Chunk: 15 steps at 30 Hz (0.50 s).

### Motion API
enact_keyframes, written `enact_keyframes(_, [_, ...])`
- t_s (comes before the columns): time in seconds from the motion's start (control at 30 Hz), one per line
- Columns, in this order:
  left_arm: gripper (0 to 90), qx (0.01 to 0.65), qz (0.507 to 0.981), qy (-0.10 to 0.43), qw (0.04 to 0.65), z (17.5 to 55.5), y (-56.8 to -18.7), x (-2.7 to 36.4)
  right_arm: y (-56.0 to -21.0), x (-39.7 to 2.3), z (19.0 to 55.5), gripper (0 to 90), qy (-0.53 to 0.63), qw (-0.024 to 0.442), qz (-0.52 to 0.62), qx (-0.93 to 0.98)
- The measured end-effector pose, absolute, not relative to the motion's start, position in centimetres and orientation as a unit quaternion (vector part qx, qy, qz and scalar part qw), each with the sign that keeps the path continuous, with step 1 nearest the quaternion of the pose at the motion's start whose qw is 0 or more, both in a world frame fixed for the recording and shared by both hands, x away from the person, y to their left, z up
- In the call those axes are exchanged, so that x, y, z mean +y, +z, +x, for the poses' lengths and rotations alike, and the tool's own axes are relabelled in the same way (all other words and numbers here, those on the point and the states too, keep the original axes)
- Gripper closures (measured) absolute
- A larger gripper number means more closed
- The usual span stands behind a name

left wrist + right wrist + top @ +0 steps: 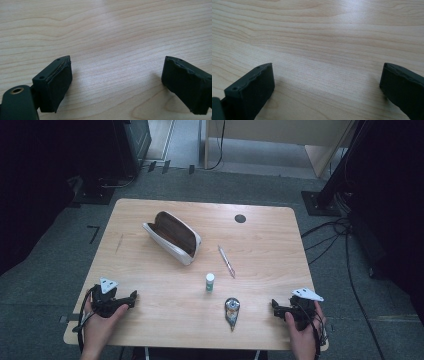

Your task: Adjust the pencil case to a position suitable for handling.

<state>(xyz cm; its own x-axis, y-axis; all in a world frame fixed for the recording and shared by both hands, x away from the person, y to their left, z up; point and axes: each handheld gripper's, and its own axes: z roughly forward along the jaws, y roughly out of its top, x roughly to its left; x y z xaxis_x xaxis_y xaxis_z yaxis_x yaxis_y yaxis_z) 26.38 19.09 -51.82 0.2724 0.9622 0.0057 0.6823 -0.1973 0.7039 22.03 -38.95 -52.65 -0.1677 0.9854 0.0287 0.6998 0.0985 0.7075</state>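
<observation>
Wooden table [150, 285]: pouch [172, 236], pen [226, 262], bottle [210, 282].

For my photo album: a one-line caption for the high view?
Two open hand-held grippers rest near a pencil case, pen and correction tape.

No legible text, brand, number or sign appears on any item. The small white tube [210, 282] carries a green label, and its print is too small to read. The wooden counter [150, 285] bears no markings.
</observation>
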Motion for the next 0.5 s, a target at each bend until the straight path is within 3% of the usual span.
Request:
enact_keyframes(0.37, [9.4,0.555,0.741,0.229,0.301,26.30,-51.76,19.16,-52.64,-38.95,22.04,0.0,0.301,0.237,0.600,0.702])
enact_keyframes(0.4, [14.1,0.563,0.733,0.233,0.303,26.20,-51.53,19.14,-52.64,-38.95,22.04,0.0,0.301,0.237,0.600,0.702])
enact_keyframes(0.5, [14.6,0.566,0.725,0.223,0.322,26.23,-51.03,19.18,-52.64,-38.94,22.08,0.0,0.302,0.237,0.600,0.702])
